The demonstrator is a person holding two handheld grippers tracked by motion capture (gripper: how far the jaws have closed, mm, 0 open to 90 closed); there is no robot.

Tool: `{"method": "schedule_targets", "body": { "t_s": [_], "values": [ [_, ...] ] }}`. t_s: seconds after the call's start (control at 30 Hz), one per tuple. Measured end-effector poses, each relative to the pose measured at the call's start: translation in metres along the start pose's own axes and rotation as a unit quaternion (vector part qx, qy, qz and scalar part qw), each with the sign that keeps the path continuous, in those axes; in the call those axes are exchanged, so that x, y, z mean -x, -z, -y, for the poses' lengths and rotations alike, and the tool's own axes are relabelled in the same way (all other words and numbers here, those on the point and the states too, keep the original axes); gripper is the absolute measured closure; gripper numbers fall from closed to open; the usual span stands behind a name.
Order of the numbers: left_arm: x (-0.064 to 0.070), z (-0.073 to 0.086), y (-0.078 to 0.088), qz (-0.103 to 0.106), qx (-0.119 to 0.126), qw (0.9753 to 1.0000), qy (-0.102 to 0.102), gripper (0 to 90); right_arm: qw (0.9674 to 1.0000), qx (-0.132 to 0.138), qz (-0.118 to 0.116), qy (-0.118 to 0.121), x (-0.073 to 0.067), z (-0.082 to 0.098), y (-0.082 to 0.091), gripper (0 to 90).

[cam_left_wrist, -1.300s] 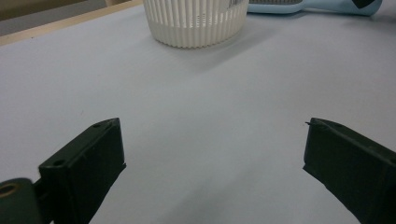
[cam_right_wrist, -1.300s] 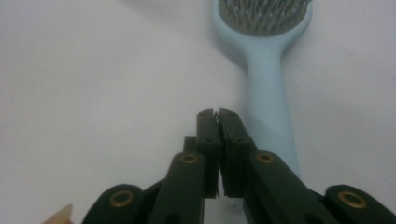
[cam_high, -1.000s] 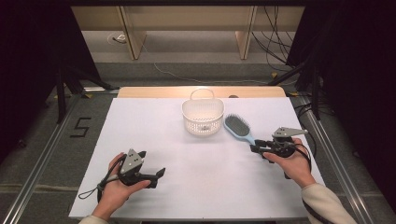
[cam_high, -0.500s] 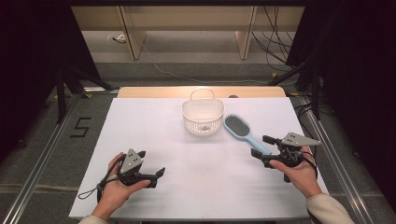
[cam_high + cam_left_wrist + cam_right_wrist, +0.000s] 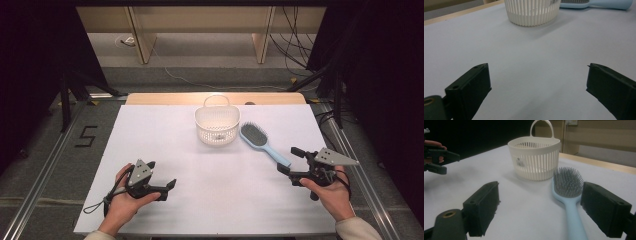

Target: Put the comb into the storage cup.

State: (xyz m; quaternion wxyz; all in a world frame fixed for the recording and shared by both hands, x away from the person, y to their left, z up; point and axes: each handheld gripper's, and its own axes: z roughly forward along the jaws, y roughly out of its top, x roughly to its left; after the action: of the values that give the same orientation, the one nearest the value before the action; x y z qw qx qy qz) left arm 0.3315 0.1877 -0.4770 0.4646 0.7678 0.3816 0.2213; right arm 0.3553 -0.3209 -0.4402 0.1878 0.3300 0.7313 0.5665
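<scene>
basket (image 5: 217, 125) and hairbrush (image 5: 262, 142) block far centre; near table (image 5: 225, 195) open

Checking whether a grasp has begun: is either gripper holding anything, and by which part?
Nothing is held. The right gripper is open just short of the hairbrush handle; the left gripper is open over bare table.
</scene>
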Motion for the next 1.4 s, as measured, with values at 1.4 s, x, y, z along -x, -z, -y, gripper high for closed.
{"method": "schedule_targets", "body": {
  "t_s": [1.4],
  "values": [
    [-0.002,-0.001,-0.001,0.000,0.003,1.0000,-0.004,5.2,0.9923,-0.104,0.064,0.024,0.044,-0.048,-0.007,18.1]
  ]
}}
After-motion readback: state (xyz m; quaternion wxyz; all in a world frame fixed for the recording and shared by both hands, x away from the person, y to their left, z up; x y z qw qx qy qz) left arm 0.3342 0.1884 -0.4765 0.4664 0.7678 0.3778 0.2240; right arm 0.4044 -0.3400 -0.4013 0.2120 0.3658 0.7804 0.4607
